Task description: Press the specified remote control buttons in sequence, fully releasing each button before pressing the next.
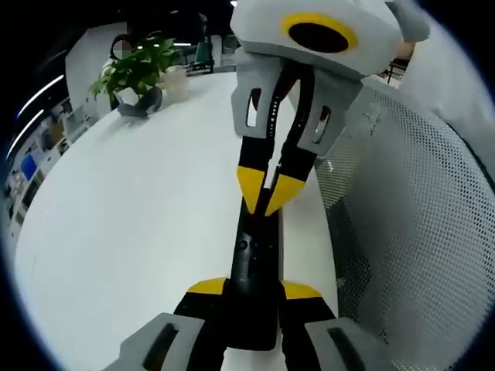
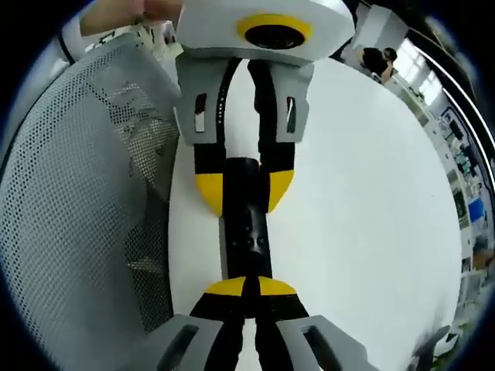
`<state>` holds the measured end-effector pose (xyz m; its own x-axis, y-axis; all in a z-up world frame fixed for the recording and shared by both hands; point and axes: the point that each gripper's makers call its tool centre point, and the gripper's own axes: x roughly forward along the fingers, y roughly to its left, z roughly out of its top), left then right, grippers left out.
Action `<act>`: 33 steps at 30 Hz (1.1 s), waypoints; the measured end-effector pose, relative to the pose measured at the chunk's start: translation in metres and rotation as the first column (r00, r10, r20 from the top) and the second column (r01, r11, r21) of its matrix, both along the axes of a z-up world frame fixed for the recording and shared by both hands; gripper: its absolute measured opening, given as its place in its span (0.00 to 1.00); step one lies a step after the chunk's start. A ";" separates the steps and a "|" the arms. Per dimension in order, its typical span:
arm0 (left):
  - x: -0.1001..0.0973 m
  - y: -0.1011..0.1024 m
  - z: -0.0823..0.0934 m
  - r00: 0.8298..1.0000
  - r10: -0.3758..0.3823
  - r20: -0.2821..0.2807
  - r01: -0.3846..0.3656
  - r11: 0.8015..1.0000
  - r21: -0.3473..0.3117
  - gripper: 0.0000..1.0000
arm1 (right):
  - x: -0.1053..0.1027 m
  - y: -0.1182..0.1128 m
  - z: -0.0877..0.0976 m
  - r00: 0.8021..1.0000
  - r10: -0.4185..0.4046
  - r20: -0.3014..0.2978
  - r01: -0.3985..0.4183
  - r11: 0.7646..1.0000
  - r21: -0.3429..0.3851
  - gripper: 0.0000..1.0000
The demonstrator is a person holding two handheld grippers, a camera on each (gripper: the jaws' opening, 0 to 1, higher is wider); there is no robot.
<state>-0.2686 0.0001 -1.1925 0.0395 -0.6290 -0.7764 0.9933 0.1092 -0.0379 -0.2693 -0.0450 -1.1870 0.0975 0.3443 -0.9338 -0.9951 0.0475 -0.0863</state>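
A long black remote control [image 1: 255,263] lies lengthwise over the white table [image 1: 139,232], clamped between the yellow-tipped jaws of my left gripper [image 1: 255,290]. From the far side my right gripper [image 1: 268,197] comes in with its two yellow tips pressed together, their point resting on the remote's upper face just above a small button. In the right gripper view my right gripper [image 2: 247,287] is shut, tips meeting over the near end of the remote [image 2: 247,232]. My left gripper [image 2: 244,189] holds the far end by its sides.
A white mesh chair back [image 1: 418,216] stands tight against the table edge [image 2: 85,170]. A potted plant [image 1: 139,66] and a dark object [image 1: 141,104] sit at the far end of the table. A person [image 2: 379,58] sits far off.
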 end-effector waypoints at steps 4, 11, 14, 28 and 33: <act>0.000 0.000 0.000 1.000 0.013 -0.005 -0.013 1.000 -0.011 0.24 | 0.000 -0.001 0.002 1.000 -0.024 -0.004 0.024 0.998 0.055 0.00; 0.001 0.000 0.001 1.000 0.027 -0.011 -0.027 0.999 -0.023 0.24 | -0.003 -0.002 0.003 0.999 -0.048 -0.006 0.048 0.992 0.113 0.01; 0.001 0.000 0.001 0.999 0.031 -0.008 -0.031 0.999 -0.027 0.24 | -0.004 -0.002 0.003 1.000 -0.017 0.020 0.015 0.995 0.097 0.00; 0.001 -0.001 0.002 1.000 0.026 -0.006 -0.026 0.999 -0.031 0.24 | -0.001 -0.001 0.004 0.999 0.028 0.018 -0.030 0.997 0.064 0.00; 0.000 -0.001 0.002 1.000 0.028 -0.007 -0.028 0.999 -0.035 0.24 | -0.001 -0.002 0.004 1.000 -0.010 0.013 0.008 0.995 0.096 0.00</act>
